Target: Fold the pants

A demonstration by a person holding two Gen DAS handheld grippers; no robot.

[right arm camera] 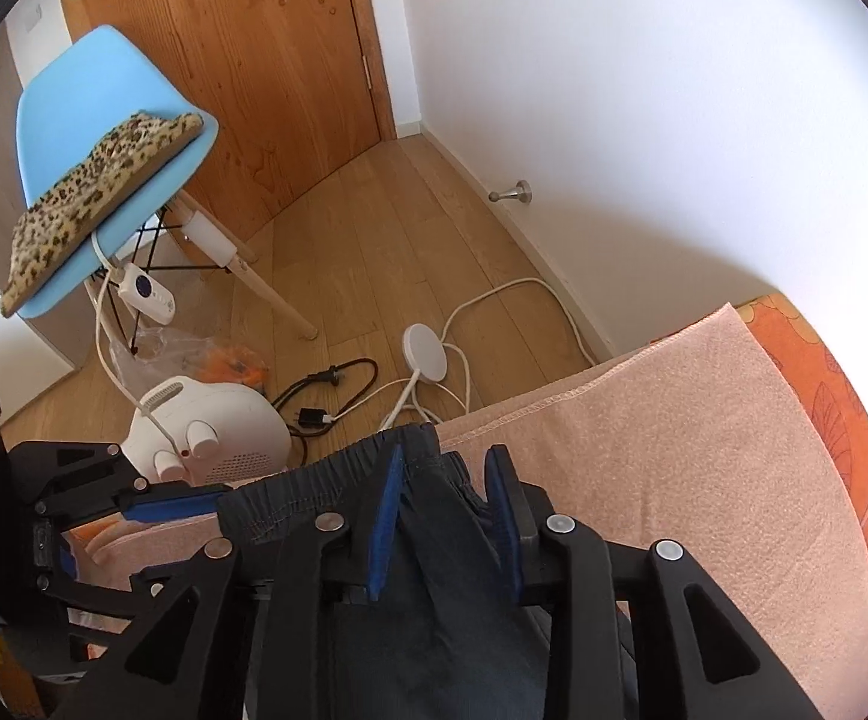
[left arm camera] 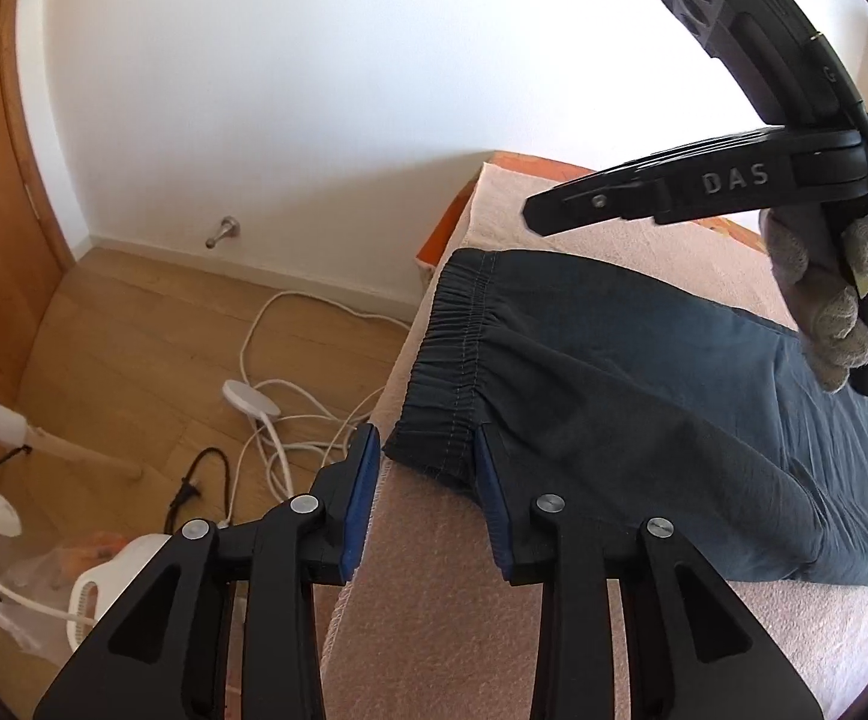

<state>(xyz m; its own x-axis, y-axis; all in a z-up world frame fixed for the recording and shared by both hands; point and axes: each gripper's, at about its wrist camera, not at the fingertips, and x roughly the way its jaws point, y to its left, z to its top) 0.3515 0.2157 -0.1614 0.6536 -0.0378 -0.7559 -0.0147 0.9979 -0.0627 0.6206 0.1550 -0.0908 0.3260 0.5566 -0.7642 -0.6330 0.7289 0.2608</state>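
Note:
Dark navy pants lie on a pink towel on the bed, with the elastic waistband toward the bed's end. My left gripper is open, and the near corner of the waistband sits between its blue pads. My right gripper is open over the far part of the waistband; cloth lies between its jaws, unclamped. In the left wrist view the right gripper hangs above the pants in a gloved hand. The left gripper shows at the left of the right wrist view.
The bed's edge drops to a wooden floor with white cables, a black plug and a white fan heater. A blue chair with a leopard cushion stands by the wooden door. An orange sheet lies under the towel.

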